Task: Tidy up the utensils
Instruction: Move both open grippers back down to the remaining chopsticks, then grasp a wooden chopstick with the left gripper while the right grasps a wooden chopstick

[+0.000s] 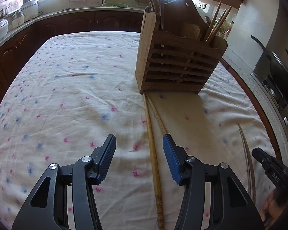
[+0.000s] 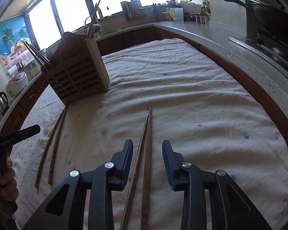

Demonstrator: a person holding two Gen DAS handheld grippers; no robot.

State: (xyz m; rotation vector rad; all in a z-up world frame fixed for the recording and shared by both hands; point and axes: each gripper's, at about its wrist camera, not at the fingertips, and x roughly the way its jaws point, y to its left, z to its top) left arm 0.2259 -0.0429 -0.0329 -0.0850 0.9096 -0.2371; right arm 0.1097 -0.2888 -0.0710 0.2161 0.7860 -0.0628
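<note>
A slatted wooden utensil holder (image 1: 174, 65) stands on the cloth-covered table, with several chopsticks (image 1: 217, 26) upright in it; it also shows in the right wrist view (image 2: 76, 72). A light pair of chopsticks (image 1: 153, 153) lies in front of the holder, between the open fingers of my left gripper (image 1: 139, 147). The same pair shows in the right wrist view (image 2: 51, 149). A darker pair (image 2: 146, 153) lies between the open fingers of my right gripper (image 2: 147, 147); it also shows in the left wrist view (image 1: 247, 159). Both grippers hover just above the cloth and hold nothing.
The table carries a white flowered cloth (image 1: 67, 95). A counter runs around it with a sink (image 1: 115, 4), rice cookers (image 1: 28, 9), a kettle (image 2: 1, 100) and a wok on the stove (image 2: 268, 13). The right gripper's body (image 1: 270, 168) shows at the left view's right edge.
</note>
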